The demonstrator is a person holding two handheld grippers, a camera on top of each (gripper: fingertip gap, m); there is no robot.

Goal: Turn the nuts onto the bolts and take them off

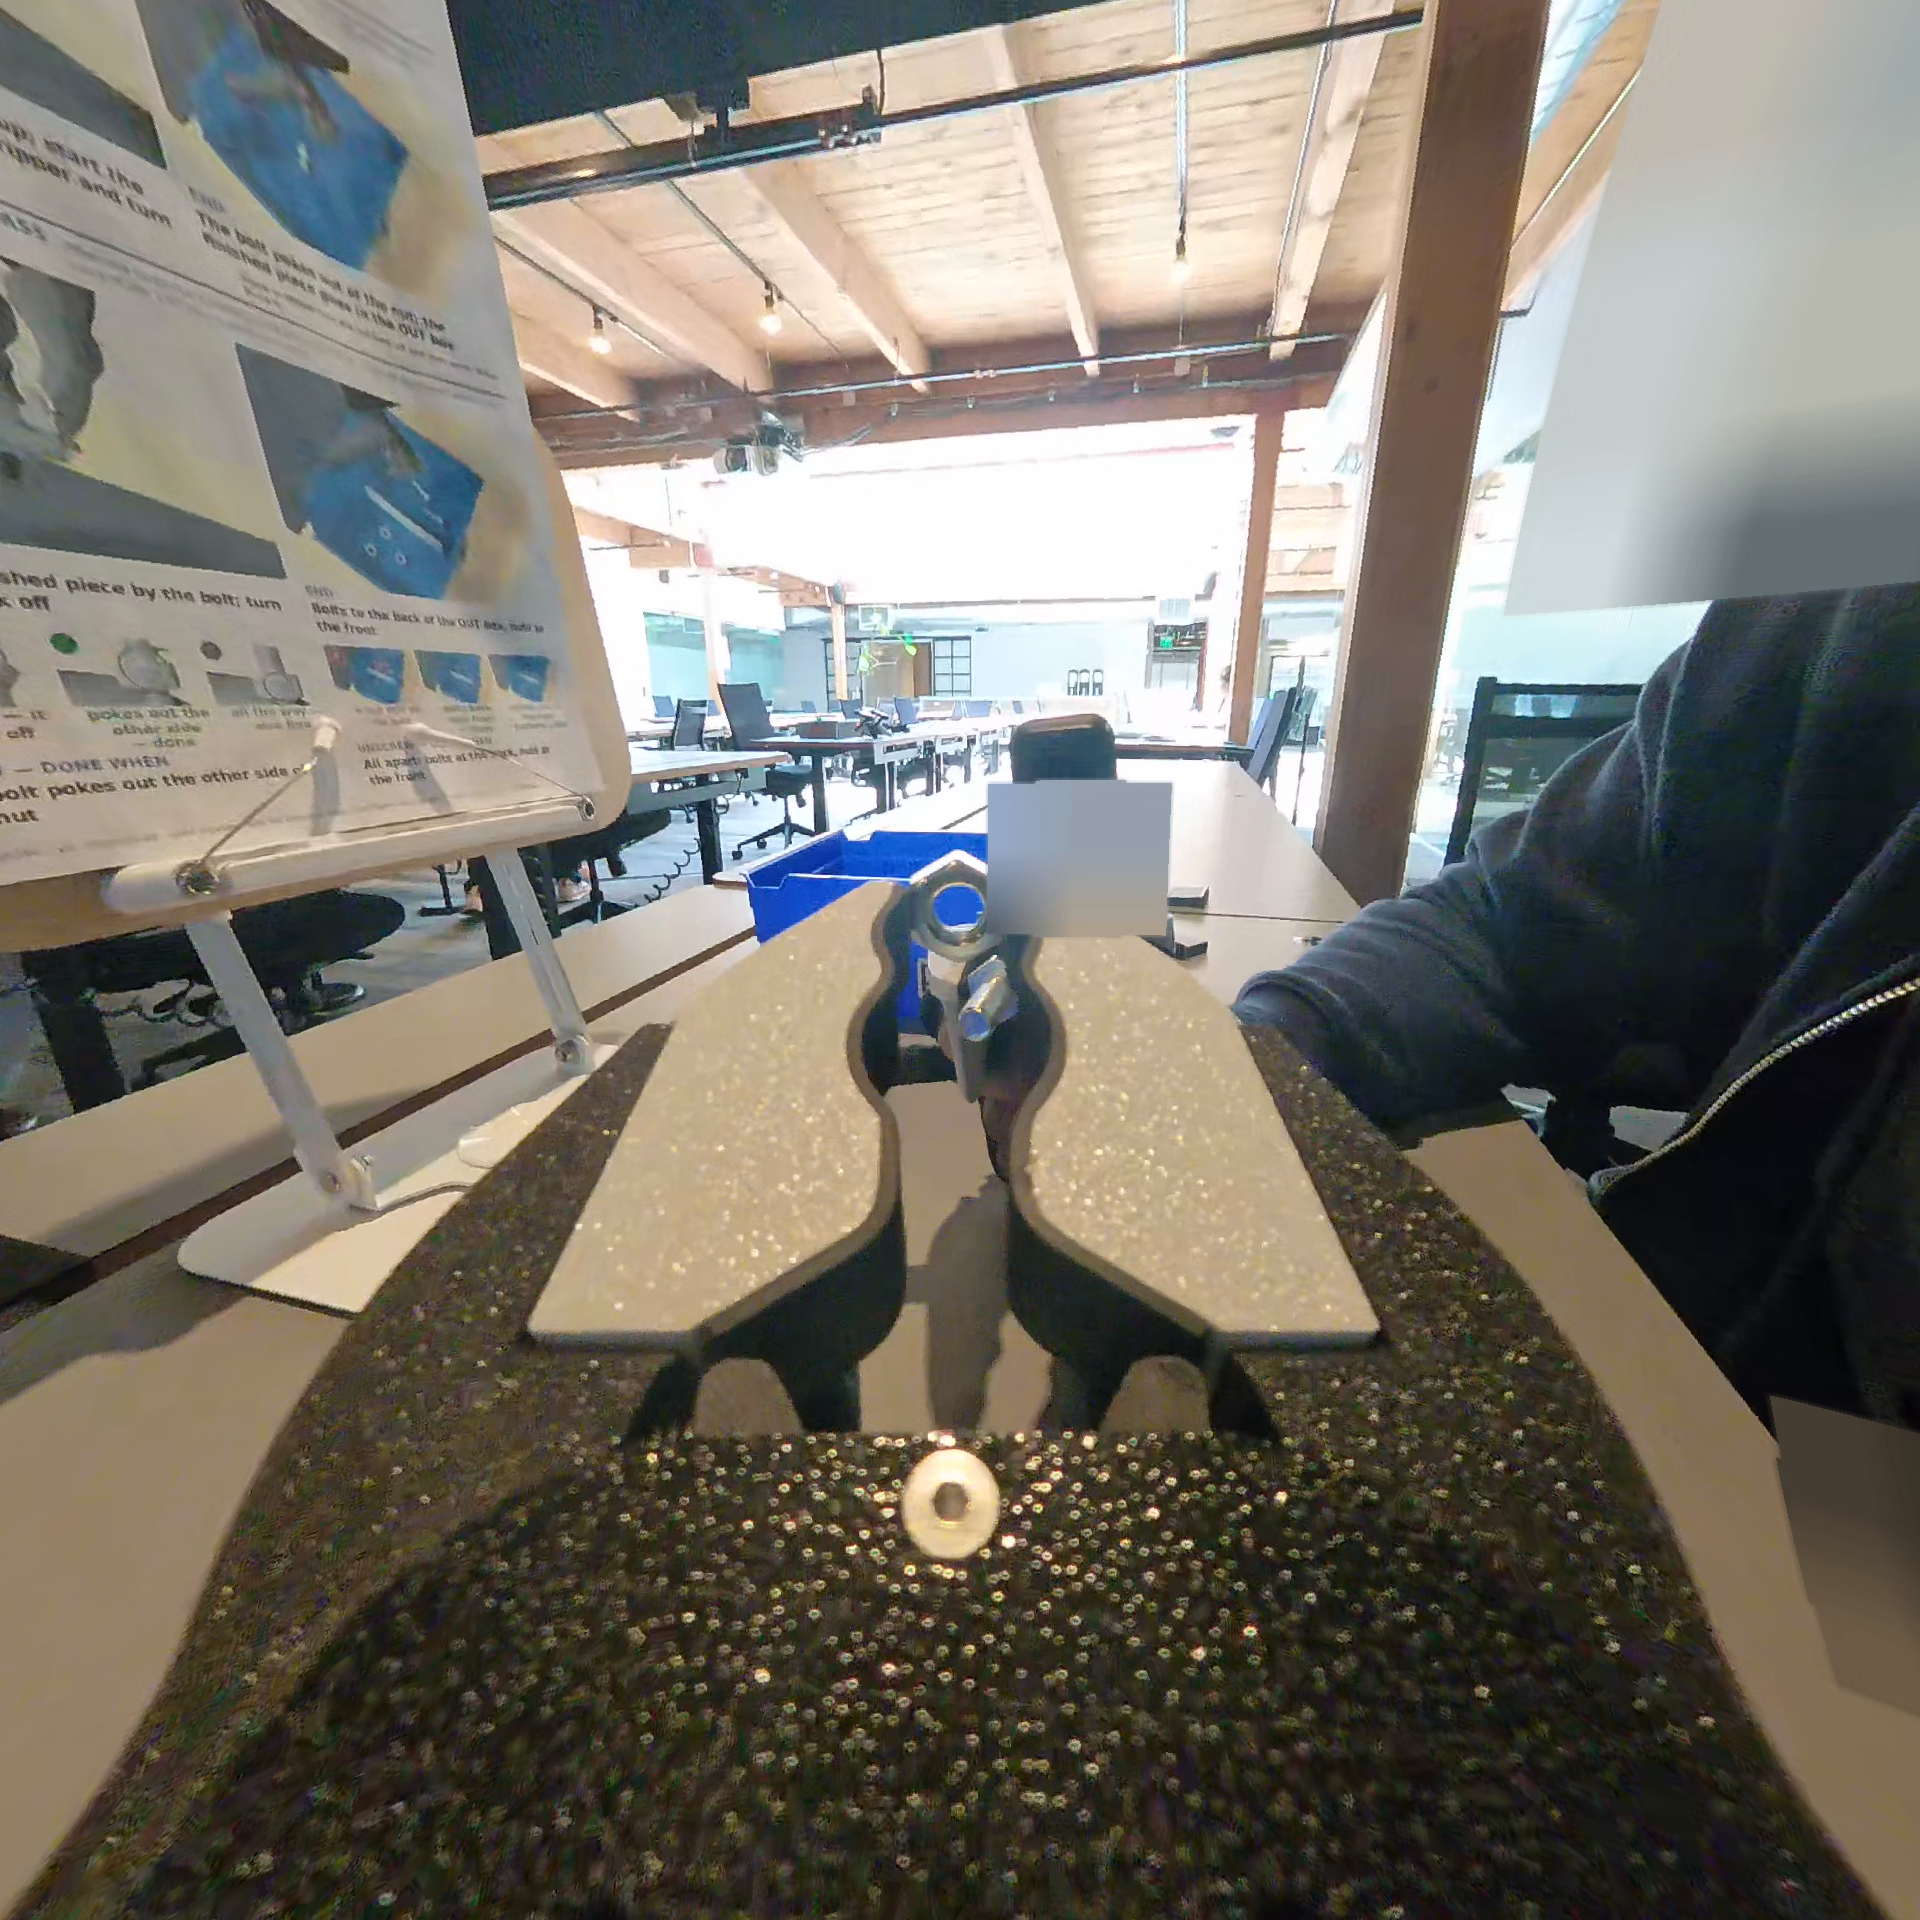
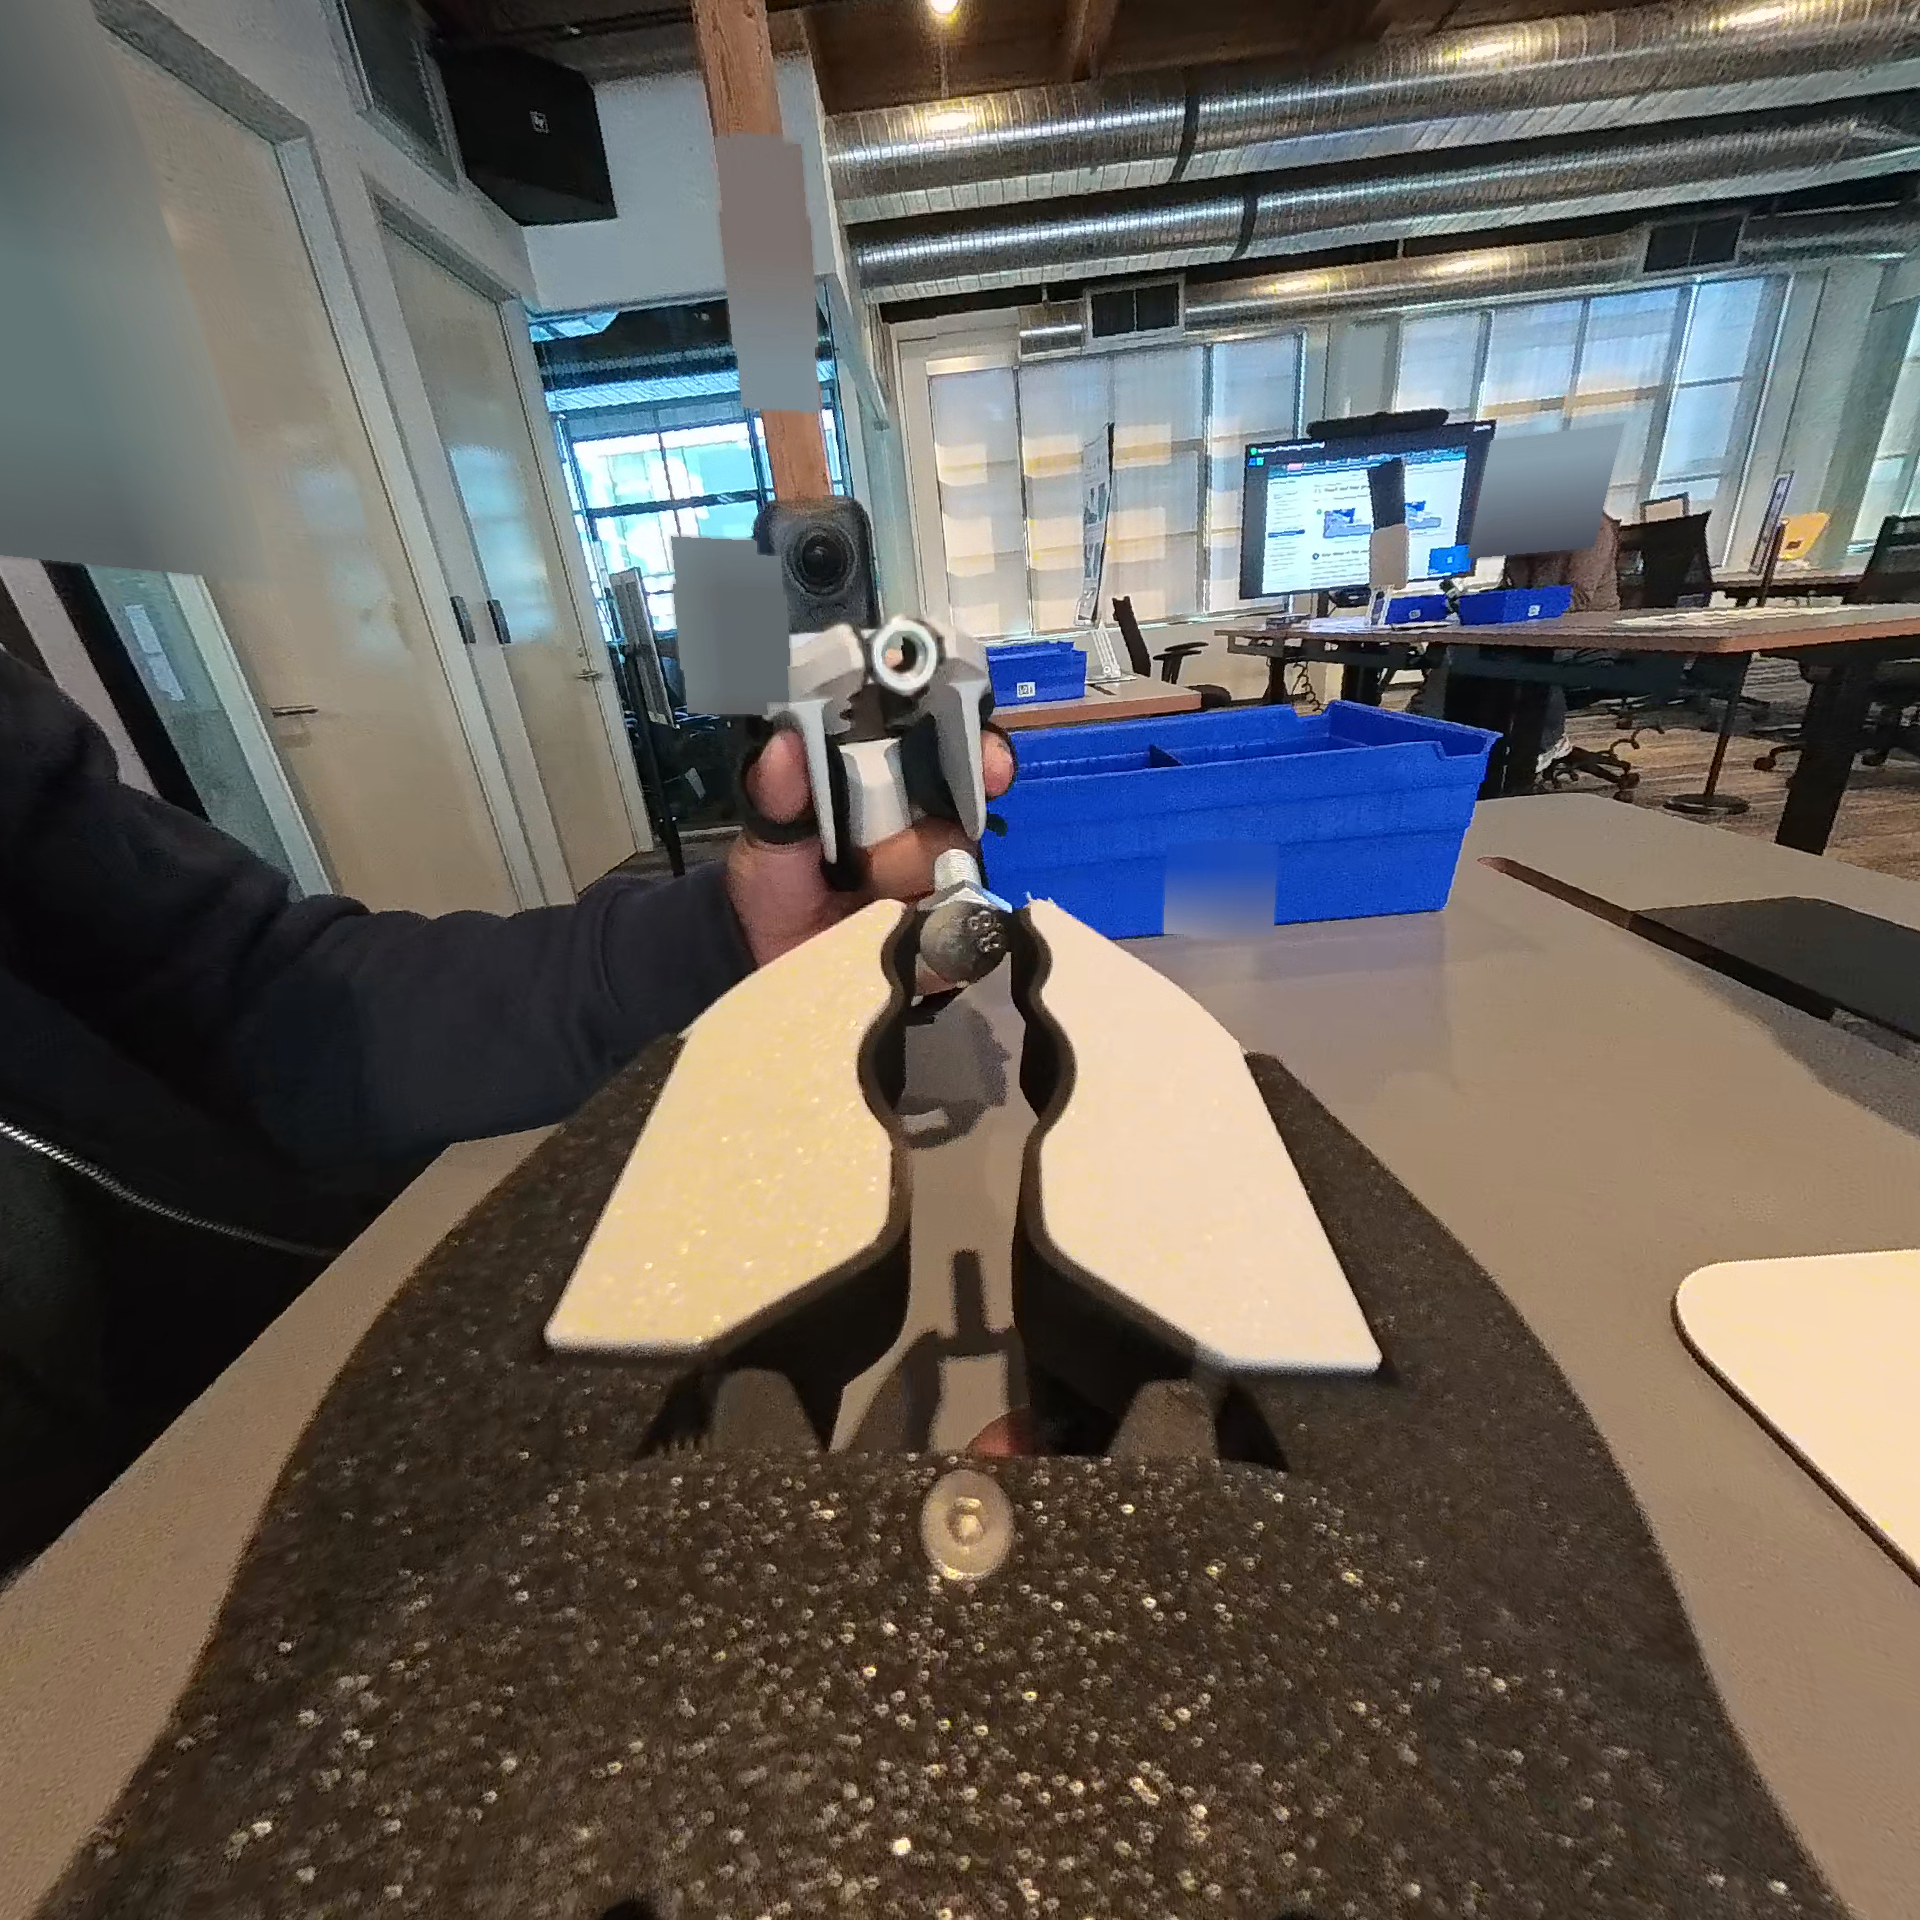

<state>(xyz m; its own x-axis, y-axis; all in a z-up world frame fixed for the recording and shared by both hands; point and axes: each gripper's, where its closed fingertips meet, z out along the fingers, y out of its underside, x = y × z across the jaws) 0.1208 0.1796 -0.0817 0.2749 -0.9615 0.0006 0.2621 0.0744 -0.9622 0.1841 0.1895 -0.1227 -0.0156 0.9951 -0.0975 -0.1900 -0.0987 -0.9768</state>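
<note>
My left gripper (image 1: 951,914) is shut on a silver hex nut (image 1: 943,907), held at the fingertips with its hole facing along the fingers. My right gripper (image 2: 961,933) is shut on the head of a silver bolt (image 2: 958,925), whose threaded end points away toward the left gripper. In the right wrist view the left gripper (image 2: 902,665) faces me, higher up, with the nut (image 2: 902,655) in its tips. In the left wrist view the bolt's threaded end (image 1: 985,1010) sits just below the nut, apart from it. Both are held above the grey table (image 2: 1403,1039).
A blue divided bin (image 2: 1247,821) stands on the table beyond the grippers, also in the left wrist view (image 1: 831,883). An instruction sheet on a white stand (image 1: 260,520) is at left. A black mat (image 2: 1787,956) and a white board (image 2: 1818,1351) lie at right. A dark sleeve (image 1: 1558,987) is close. The left gripper's tips are roughly 9 centimeters from the right gripper's.
</note>
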